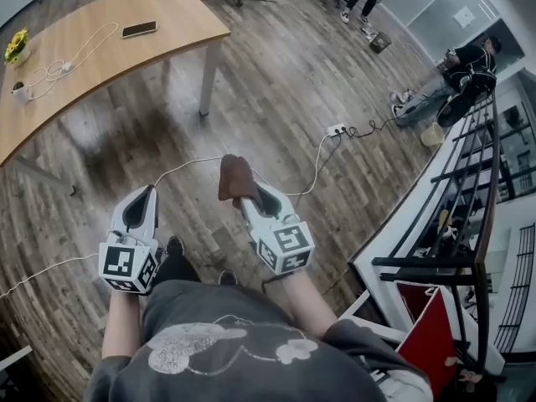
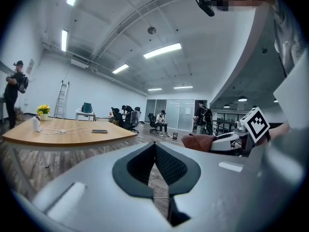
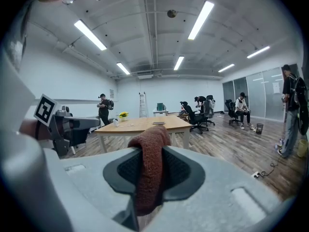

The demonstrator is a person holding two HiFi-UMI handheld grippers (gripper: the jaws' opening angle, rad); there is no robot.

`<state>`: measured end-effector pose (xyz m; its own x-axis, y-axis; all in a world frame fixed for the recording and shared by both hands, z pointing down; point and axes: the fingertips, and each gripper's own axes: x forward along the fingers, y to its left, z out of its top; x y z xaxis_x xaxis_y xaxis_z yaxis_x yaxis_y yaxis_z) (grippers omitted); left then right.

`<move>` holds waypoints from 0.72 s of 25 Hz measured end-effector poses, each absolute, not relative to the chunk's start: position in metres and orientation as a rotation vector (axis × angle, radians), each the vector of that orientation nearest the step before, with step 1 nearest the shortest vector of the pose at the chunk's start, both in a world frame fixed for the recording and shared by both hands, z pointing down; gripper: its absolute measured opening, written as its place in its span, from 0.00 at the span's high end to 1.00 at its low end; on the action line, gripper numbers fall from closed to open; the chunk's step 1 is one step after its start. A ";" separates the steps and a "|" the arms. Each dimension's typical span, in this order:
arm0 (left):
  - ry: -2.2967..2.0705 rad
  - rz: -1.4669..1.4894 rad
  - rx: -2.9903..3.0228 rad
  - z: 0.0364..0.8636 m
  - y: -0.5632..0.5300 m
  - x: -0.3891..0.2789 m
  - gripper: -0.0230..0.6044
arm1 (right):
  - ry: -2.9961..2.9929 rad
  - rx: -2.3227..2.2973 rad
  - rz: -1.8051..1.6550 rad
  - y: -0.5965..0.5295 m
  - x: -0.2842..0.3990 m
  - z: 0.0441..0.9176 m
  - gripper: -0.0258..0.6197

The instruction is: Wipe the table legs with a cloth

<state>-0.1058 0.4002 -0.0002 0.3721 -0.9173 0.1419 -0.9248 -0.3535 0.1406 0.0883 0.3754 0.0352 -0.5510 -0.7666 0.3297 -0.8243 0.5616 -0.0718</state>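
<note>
Rust-brown cloth (image 1: 236, 177) sits pinched in the right gripper (image 1: 244, 194), held out over the wooden floor (image 1: 276, 74) in front of the person and well apart from the table (image 1: 100, 48). The right gripper view shows the grip plainly: both jaws press onto the cloth, which bulges above the pads and hangs in a fold below them. The left gripper (image 1: 142, 198) is held beside it, at lower left in the head view. Its own view shows the jaws brought together with the tips meeting and nothing between them, only floorboards showing through the slit under the tips.

Only the head view gives the layout. The table's nearest white leg (image 1: 208, 78) stands at the corner ahead of the grippers. A phone (image 1: 139, 29) lies on the top and yellow flowers (image 1: 15, 46) stand at its far left end. A white cable (image 1: 201, 162) trails across the floor to a power strip (image 1: 337, 129).

The gripper views look level across the room and add what the downward camera misses: ceiling strip lights (image 3: 202, 19), a ladder (image 3: 142, 104) against the far wall, and people seated on office chairs (image 3: 197, 115) beyond the table. Each gripper view also catches the other gripper at its edge.
</note>
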 end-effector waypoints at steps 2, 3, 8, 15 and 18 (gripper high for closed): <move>-1.627 0.053 2.439 0.002 0.377 -0.122 0.93 | -2.507 1.357 0.334 0.353 0.073 0.037 0.83; -1.607 0.054 2.446 0.003 0.366 -0.130 0.93 | -2.496 1.375 0.341 0.342 0.064 0.037 0.83; -1.468 0.082 2.519 0.003 0.324 -0.150 0.93 | -2.466 1.471 0.338 0.296 0.030 0.024 0.83; -1.369 0.115 2.530 0.021 0.278 -0.163 0.93 | -2.371 1.561 0.368 0.260 0.026 0.034 0.83; -1.359 0.120 2.526 0.025 0.258 -0.161 0.93 | -2.342 1.583 0.393 0.248 0.036 0.044 0.83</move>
<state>-0.1613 0.2585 0.0250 0.5568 -0.8066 0.1987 -0.8289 -0.5238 0.1962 0.0356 0.2482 0.0437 -0.3563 -0.8525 0.3826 -0.9307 0.3602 -0.0642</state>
